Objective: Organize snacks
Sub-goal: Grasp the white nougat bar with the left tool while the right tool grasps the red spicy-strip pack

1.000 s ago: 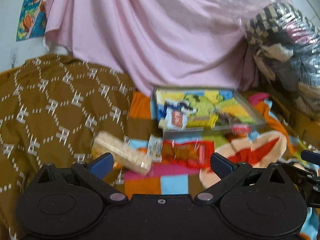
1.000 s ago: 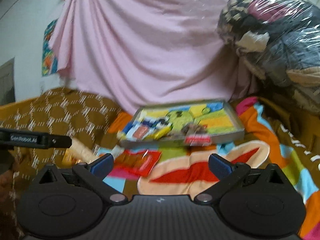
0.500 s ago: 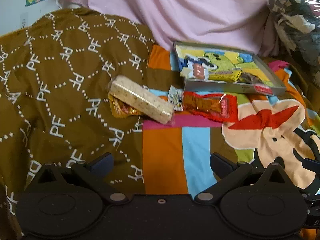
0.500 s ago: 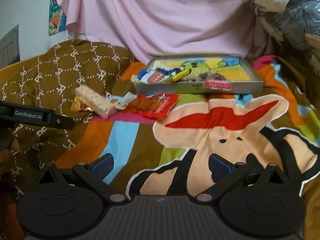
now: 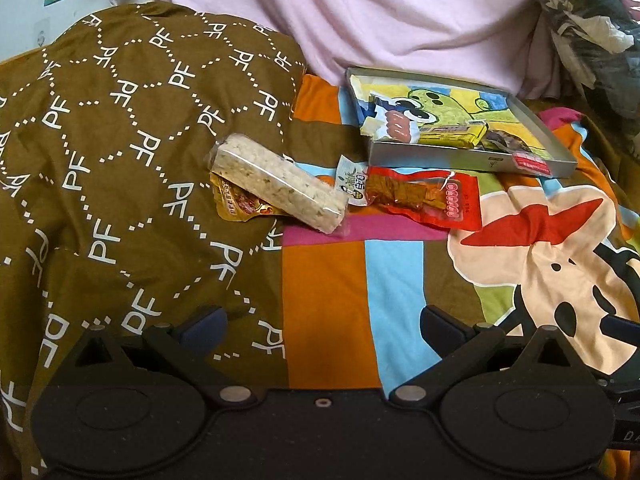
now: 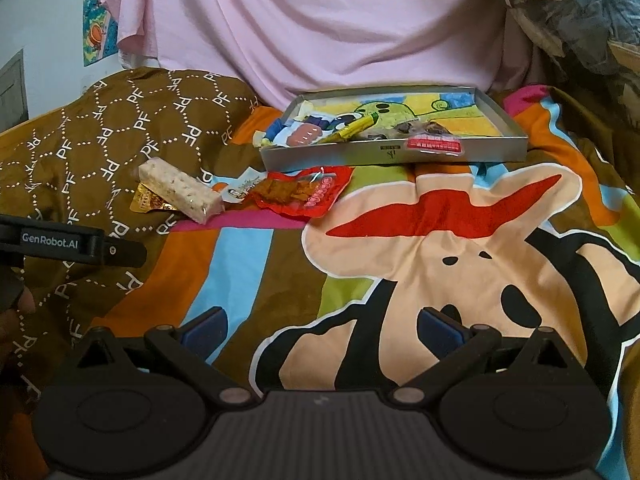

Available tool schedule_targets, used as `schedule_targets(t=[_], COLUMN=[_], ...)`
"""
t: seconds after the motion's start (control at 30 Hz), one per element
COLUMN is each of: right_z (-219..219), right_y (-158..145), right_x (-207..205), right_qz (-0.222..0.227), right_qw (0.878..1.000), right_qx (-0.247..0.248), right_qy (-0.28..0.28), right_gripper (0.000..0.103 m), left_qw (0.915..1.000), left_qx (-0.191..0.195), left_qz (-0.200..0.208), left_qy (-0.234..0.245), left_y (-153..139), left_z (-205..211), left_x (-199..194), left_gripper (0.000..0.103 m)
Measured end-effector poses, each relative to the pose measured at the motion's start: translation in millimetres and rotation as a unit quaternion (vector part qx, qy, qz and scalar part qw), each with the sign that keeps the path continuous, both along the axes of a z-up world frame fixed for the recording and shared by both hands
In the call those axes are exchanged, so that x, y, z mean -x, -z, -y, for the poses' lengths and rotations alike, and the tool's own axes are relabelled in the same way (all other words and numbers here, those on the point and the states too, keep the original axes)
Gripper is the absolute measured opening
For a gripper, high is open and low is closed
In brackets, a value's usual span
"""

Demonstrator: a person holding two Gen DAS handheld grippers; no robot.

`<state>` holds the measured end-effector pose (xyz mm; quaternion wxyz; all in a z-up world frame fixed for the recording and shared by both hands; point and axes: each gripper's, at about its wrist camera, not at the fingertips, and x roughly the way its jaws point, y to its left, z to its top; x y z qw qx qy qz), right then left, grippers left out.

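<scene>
Pink drapery backs a bed with cartoon-print bedding (image 5: 400,304).
Only the right view catches the left tool's (image 5: 322,326) black arm (labelled GenRobot.AI). A pale, crumbly wrapped bar (image 5: 278,188) and glossy red packet (image 5: 436,196) lie before the shallow grey tray (image 6: 392,154). Both tools, right tool (image 6: 320,330) included, hover low, fingers spread, empty.

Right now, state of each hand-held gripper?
Left hand-held gripper: open, holding nothing, above the bedspread.
Right hand-held gripper: open, holding nothing.
</scene>
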<state>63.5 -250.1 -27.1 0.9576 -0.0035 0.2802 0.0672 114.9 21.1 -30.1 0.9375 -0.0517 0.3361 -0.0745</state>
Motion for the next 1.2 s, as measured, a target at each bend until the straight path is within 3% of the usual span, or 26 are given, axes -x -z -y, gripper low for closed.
schedule_targets(t=[0.47,0.77,0.97,1.2], right_z=[-1.5,-2.6,-4.6,-16.9], right_y=[-5.6,-30.3,-37.6,-36.5], right_x=[-31.4,-75.2,-127.2,-179.8], right_qz=[0.007,0.027,0.014,-0.006], right_qw=[1.000,0.992,0.988,0.985], right_qx=[0.025,0.051,0.036,0.038], right_qy=[-0.008,-0.111,-0.147,-0.170], right_gripper=[0.103,0.103,0.103,0.103], left_qw=[0.9987,0.9972,0.9955,0.9871], left_qx=[-0.003,0.006,0.023,0.014], left_qz=[0.032,0.068,0.083,0.113], left_qy=[-0.040,-0.032,0.039,0.113], left_y=[-1.3,-0.6,-9.6,-17.4], left_z=[-11.4,-30.7,-43.3,-49.8], left_x=[-26.5,-64.0,-99.2,-138.0], left_gripper=[0.102,0.102,0.102,0.102])
